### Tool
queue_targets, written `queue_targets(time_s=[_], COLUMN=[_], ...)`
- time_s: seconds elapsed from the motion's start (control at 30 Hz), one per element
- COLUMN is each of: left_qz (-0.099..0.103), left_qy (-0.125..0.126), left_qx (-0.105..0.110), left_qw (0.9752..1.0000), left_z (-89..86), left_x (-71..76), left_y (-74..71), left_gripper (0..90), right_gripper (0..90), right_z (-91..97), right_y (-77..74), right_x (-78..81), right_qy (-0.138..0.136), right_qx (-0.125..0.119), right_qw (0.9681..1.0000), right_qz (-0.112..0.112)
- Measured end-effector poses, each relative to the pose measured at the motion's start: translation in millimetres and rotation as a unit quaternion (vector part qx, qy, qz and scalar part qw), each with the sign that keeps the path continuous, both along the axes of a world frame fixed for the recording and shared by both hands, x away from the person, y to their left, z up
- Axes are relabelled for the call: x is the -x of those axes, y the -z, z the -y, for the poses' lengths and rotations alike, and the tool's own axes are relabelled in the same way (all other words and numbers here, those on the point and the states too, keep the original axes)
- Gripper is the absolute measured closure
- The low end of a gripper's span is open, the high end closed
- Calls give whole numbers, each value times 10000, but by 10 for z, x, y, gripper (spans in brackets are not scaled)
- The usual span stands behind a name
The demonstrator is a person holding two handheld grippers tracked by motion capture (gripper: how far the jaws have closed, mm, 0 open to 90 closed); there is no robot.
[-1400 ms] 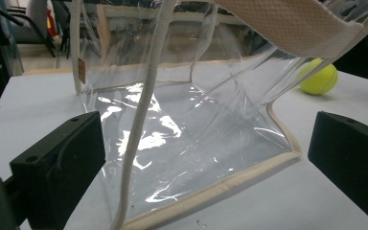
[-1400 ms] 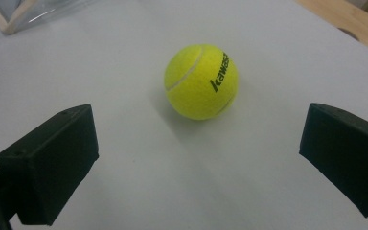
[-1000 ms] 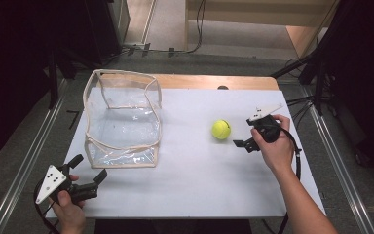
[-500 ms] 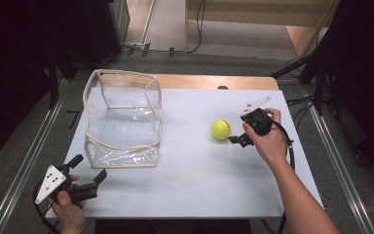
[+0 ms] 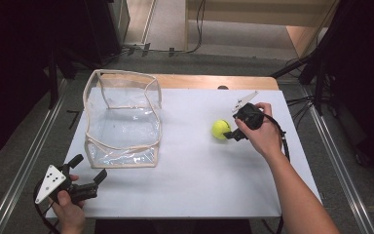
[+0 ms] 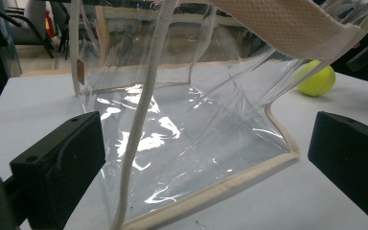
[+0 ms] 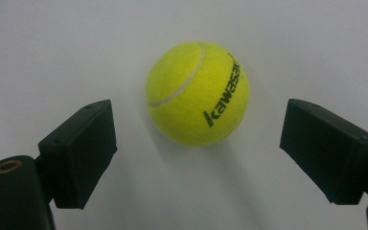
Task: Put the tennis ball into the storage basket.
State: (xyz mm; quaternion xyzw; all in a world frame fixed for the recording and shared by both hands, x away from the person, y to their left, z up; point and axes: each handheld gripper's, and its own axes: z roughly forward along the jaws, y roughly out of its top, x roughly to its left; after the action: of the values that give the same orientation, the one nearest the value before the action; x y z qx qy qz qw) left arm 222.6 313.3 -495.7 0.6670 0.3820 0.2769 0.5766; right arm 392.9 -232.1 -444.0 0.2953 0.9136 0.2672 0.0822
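Where the white desk [image 5: 190, 180] spreads across the high view, a clear plastic bag [image 5: 122, 117] with cream trim stands upright and open-topped on its left half. In the left gripper view the same bag [image 6: 187, 129] rises just ahead of the jaws, and a cream strap [image 6: 139, 120] hangs down its near face. A yellow tennis ball [image 5: 220, 129] rests on the desk to the right of the bag, well apart from it; through the left gripper view it lies beyond the bag's right edge [image 6: 317, 79]. The right gripper [image 5: 230, 134], held in the person's right hand [image 5: 260, 134], sits just beside the ball on its right. In the right gripper view the ball [image 7: 197, 93], printed with dark lettering, lies ahead of and between the two black jaws, which have just been closing yet stand apart, clear of its sides. The left gripper [image 5: 88, 174], held in the left hand [image 5: 70, 207] at the desk's near left corner, points toward the bag, its jaws wide apart and clamped on nothing.
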Motion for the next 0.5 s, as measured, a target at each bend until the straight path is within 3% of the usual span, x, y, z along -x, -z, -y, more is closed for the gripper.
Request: queue_targets(time_s=[0.5], left_qz=[3], left_qy=[4], left_qx=[0], left_qw=[10000], left_z=[-3], left_x=[-3], left_y=[-1], left_gripper=[0], right_gripper=[102], right_z=[-200], right_y=[96], right_x=[-184], right_qy=[-151], right_qx=[379], right_qw=[9985], right_qz=[-374])
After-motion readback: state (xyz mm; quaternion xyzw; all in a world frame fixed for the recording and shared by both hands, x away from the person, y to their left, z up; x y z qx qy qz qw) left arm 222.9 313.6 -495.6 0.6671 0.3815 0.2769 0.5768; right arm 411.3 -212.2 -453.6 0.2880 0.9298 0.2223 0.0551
